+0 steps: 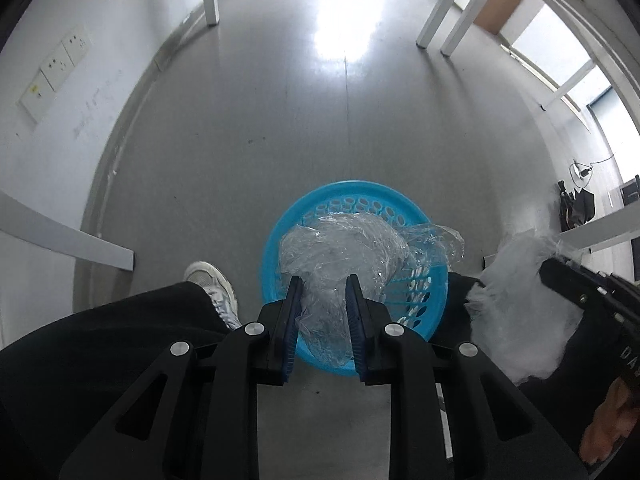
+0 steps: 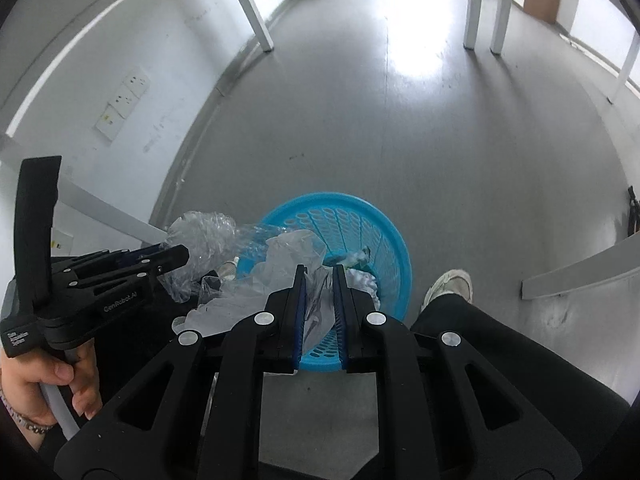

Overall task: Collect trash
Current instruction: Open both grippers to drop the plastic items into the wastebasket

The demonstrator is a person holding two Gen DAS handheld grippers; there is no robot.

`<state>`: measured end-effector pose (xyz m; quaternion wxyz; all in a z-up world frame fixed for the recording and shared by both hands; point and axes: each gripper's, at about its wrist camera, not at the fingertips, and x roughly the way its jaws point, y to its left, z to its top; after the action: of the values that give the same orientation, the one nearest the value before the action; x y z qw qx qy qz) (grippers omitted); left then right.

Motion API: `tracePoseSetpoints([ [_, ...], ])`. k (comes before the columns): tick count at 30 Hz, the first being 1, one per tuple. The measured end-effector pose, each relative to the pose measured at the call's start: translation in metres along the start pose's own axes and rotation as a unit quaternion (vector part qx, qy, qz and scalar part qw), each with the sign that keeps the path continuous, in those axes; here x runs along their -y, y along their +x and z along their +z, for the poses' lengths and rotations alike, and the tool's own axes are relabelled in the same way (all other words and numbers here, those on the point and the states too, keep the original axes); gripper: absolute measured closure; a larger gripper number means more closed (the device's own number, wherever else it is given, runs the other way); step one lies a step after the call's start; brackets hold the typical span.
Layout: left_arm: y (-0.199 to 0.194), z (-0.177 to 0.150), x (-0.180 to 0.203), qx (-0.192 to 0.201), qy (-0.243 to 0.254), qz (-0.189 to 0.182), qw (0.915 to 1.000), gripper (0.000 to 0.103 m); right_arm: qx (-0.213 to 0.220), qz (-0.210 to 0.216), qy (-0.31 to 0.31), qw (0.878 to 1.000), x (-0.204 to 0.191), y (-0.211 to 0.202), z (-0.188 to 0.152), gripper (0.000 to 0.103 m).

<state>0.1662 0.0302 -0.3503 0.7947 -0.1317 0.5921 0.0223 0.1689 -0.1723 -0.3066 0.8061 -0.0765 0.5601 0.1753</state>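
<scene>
A: Left wrist view. The left gripper [image 1: 322, 294] is clamped on clear film [image 1: 340, 256] at lower centre, above the blue basket [image 1: 280, 236]. Risk: the light film may cling to the pads or catch the rim on release and fall to the floor [image 1: 280, 120].

B: Right wrist view. The right gripper [image 2: 320, 282] is clamped on a white bag [image 2: 280, 272] at centre, over the basket [image 2: 392, 248]. Most of the bag hangs to the left of the rim, so it may slide outside.
</scene>
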Motion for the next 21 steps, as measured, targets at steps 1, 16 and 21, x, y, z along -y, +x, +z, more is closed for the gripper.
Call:
tracePoseSetpoints([
  [1,0.004,0.002,0.000,-0.005,-0.004,-0.001,1.0000,0.082,-0.004,-0.002,0.000,1.000,-0.001,0.005,0.001,0.091],
  [16,0.069,0.028,-0.006,-0.080,-0.051,0.003,0.9955,0.081,-0.093,-0.032,0.042,0.994,0.020,0.084,0.028,0.091],
  [21,0.083,0.032,-0.006,-0.099,-0.064,0.001,0.9931,0.081,-0.111,-0.039,0.041,0.992,0.023,0.101,0.031,0.090],
])
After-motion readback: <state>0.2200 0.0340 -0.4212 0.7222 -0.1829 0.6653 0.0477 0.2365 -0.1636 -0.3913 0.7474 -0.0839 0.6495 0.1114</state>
